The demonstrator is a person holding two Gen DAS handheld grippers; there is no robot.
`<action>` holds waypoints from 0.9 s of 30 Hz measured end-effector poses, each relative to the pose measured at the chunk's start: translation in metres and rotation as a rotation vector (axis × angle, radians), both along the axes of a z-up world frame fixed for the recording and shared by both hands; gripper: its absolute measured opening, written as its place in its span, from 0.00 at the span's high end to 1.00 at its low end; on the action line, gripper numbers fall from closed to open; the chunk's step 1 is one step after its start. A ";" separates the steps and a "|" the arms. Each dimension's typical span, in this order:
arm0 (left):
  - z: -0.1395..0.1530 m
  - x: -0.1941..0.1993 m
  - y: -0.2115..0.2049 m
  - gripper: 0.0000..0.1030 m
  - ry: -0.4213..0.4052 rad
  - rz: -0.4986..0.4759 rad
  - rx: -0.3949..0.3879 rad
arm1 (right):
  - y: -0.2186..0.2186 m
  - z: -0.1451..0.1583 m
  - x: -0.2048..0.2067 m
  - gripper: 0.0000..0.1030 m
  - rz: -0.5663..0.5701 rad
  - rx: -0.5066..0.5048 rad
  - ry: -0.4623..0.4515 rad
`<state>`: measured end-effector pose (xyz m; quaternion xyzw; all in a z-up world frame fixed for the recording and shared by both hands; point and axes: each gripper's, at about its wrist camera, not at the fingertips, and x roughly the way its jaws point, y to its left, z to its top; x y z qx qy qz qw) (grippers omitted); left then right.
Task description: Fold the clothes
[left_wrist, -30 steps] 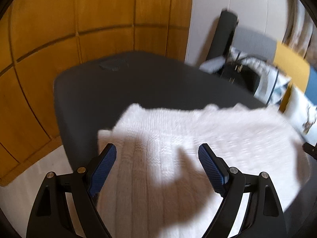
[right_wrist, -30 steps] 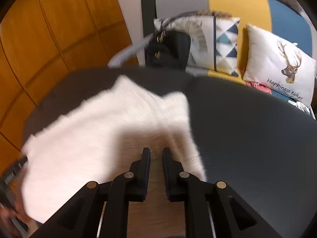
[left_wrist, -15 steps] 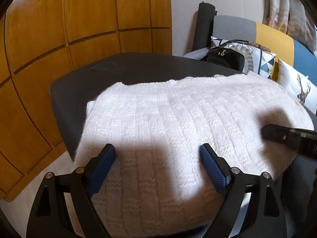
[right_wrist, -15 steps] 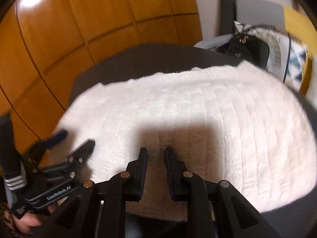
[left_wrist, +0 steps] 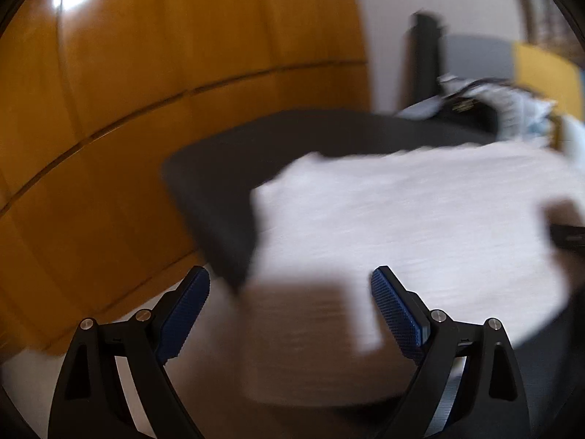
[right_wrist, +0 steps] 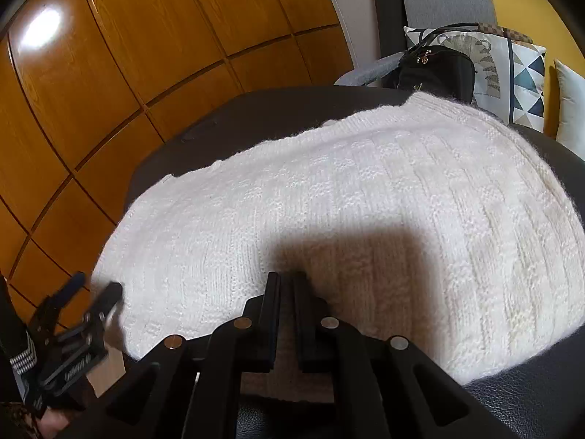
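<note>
Both views are fisheye, each mounted behind its own fingers and angled downward. The left wrist view, blurred, sits close over the near-left edge of the white sweater (left_wrist: 420, 219). The right wrist view sits close over its near edge. Shared: sweater, dark table (right_wrist: 278, 109), wood-panelled wall (right_wrist: 164, 36), black bag (right_wrist: 435, 69).

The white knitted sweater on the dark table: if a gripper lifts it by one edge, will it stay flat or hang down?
The white knitted sweater would probably hang down limply: it drapes softly over the dark padded table. Its thick ribbed knit suggests some weight and stretch, so the lifted edge may sag. The fuzzy surface likely grips rather than slips.
</note>
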<state>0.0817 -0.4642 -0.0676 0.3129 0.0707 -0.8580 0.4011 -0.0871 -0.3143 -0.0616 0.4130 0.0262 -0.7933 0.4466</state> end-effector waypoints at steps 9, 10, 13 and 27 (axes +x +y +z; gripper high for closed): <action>0.040 0.007 0.016 0.10 0.167 -0.062 -0.062 | 0.004 0.002 -0.002 0.94 -0.007 -0.025 -0.044; 0.046 0.003 0.022 0.10 0.181 -0.094 -0.075 | 0.005 0.004 -0.002 0.92 -0.013 -0.029 -0.059; 0.052 -0.021 0.033 0.10 0.172 -0.161 -0.100 | -0.007 0.019 0.008 0.87 0.026 -0.063 -0.036; 0.003 -0.064 -0.007 0.03 0.006 -0.174 0.083 | -0.037 0.019 -0.032 0.90 0.026 0.024 0.014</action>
